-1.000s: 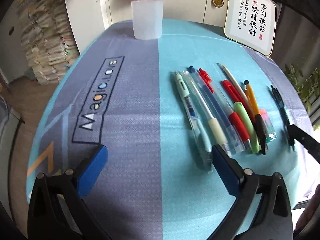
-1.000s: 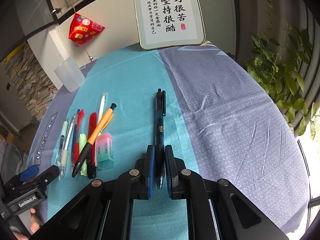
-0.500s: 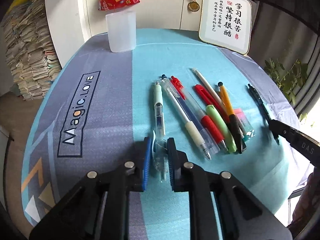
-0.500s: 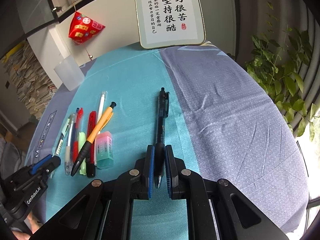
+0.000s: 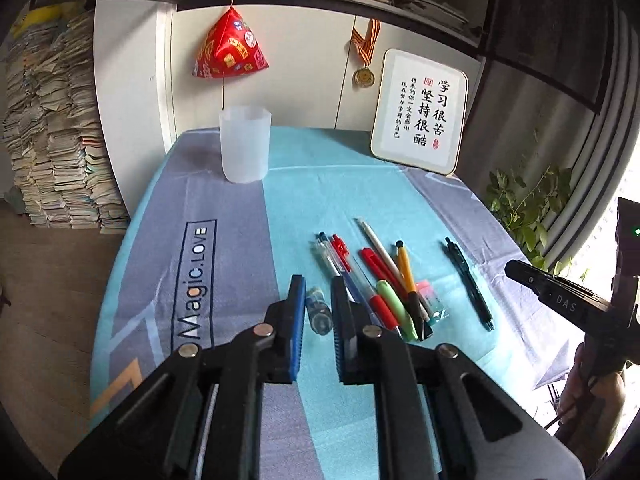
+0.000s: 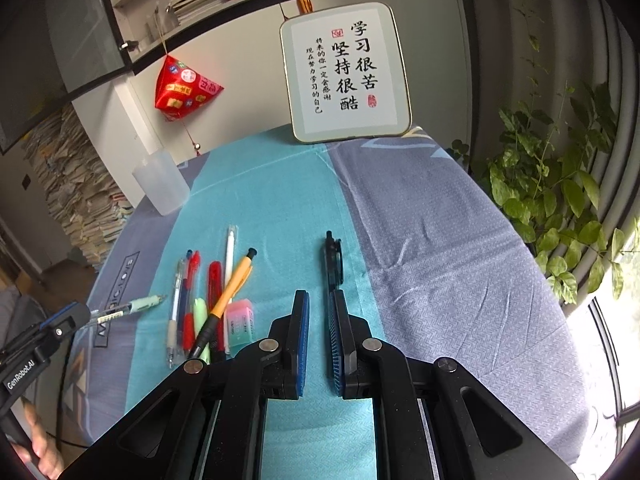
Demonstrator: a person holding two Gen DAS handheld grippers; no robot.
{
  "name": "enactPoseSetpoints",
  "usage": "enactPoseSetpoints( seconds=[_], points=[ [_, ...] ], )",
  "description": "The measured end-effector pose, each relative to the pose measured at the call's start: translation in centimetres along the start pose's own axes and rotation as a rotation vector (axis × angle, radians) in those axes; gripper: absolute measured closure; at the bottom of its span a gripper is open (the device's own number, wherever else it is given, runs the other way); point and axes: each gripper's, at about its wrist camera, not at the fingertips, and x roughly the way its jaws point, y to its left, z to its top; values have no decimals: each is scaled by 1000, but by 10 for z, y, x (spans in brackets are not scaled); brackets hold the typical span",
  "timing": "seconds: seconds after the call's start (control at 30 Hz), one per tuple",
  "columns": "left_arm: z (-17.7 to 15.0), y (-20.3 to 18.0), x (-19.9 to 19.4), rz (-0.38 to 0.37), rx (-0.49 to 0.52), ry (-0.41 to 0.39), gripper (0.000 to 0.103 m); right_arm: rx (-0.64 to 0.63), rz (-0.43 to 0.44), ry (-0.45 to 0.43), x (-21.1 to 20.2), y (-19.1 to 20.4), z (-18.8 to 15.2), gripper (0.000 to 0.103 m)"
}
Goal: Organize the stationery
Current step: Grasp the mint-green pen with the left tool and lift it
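Observation:
My left gripper point(image 5: 316, 316) is shut on a pale green pen point(image 5: 319, 312), lifted off the table and pointing forward; the pen also shows in the right wrist view point(image 6: 132, 307). My right gripper point(image 6: 319, 324) has its jaws slightly apart and empty above the near end of a black pen point(image 6: 333, 264) that lies on the cloth point(image 5: 468, 280). A row of several pens point(image 5: 372, 280) and a pastel eraser point(image 6: 240, 322) lies between. A translucent cup point(image 5: 245, 144) stands at the back left.
A framed calligraphy sign point(image 5: 420, 110) leans at the back right. A red hanging ornament point(image 5: 230, 48) is above the cup. A plant point(image 6: 560, 200) stands beside the table's right edge. Paper stacks point(image 5: 52, 132) are on the left.
My left gripper closed on the pale green pen and lifted it from the row. My right gripper let go of the black pen, which now lies on the cloth.

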Motion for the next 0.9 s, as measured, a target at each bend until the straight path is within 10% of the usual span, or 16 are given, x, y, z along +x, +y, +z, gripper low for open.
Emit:
enactPoseSetpoints(
  seconds=[0.17, 0.4, 0.47, 0.57, 0.77, 0.9],
  points=[
    [1, 8, -9, 4, -11, -13, 95, -34, -8, 47, 3, 0, -6, 90],
    [0, 15, -14, 11, -19, -21, 95, -78, -64, 152, 30, 3, -32, 59],
    [-5, 15, -11, 11, -18, -4, 94, -72, -55, 160, 36, 2, -35, 60],
    [-18, 15, -2, 2, -27, 32, 94, -93, -100, 132, 35, 4, -37, 92],
    [-47, 7, 21, -6, 4, 139, 65, -62, -47, 130, 32, 0, -37, 92],
    [-59, 3, 26, -3, 25, 169, 65, -61, -43, 123, 29, 1, -35, 92]
  ],
)
